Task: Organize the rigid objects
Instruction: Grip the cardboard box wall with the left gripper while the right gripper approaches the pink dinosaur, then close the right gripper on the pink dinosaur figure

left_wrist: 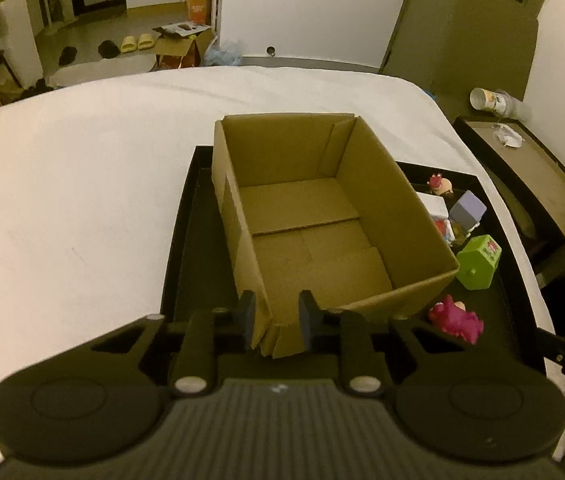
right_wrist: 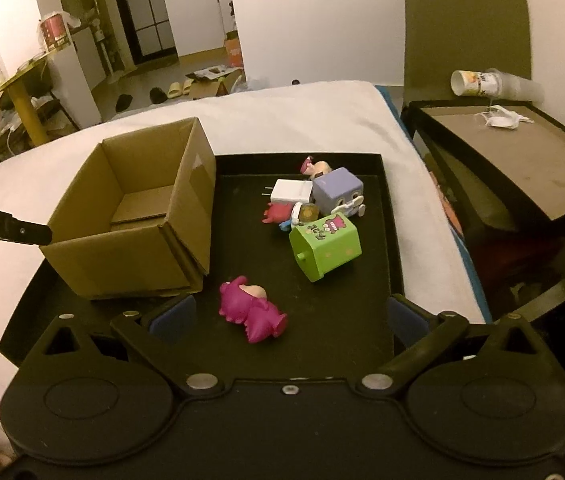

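Observation:
An open, empty cardboard box [left_wrist: 322,200] [right_wrist: 130,216] stands on the left of a black tray [left_wrist: 180,240] [right_wrist: 342,300]. My left gripper [left_wrist: 277,316] is shut on the box's near corner, a pad on each side of the torn cardboard. Part of that gripper [right_wrist: 6,230] shows at the box's left side in the right wrist view. On the tray to the right of the box lie a pink toy [left_wrist: 456,318] [right_wrist: 252,312], a green cube [left_wrist: 478,262] [right_wrist: 324,248], a purple cube [left_wrist: 467,210] [right_wrist: 338,192], a white block [right_wrist: 290,191] and a small figurine [left_wrist: 440,184] [right_wrist: 316,166]. My right gripper [right_wrist: 290,316] is open wide just above the tray's near end, with the pink toy between its fingers, untouched.
The tray rests on a white cloth-covered surface [left_wrist: 82,160] [right_wrist: 302,120]. At the right a dark low table [right_wrist: 502,160] carries a tipped paper cup [right_wrist: 478,82] and a crumpled white item [right_wrist: 502,120]. Shoes and boxes lie on the floor beyond.

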Demonstrator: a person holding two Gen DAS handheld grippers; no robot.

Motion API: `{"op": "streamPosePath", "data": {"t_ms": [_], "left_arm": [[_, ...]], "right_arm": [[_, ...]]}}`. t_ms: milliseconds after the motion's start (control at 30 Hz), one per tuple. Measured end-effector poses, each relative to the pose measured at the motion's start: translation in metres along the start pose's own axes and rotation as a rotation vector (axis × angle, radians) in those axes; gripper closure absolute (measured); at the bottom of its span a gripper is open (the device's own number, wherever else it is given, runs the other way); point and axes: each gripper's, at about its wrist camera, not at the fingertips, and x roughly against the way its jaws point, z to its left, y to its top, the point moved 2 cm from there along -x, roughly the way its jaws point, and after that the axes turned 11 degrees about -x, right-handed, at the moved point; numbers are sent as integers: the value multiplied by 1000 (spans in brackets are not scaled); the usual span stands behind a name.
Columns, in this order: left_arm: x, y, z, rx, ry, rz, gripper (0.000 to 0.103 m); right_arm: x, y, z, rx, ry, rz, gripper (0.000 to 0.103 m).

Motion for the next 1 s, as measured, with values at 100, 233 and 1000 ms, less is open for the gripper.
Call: {"op": "streamPosePath", "data": {"t_ms": [100, 233, 1000], "left_arm": [[-5, 1, 4, 16, 5, 4, 92], [-11, 2, 8, 44, 7, 12, 95], [-11, -2, 32, -63, 64, 51, 94]], "right_arm": [[-9, 2, 0, 11, 5, 17, 7], [-22, 7, 3, 31, 11, 41, 7], [-76, -14, 43, 213, -21, 167, 24]]}}
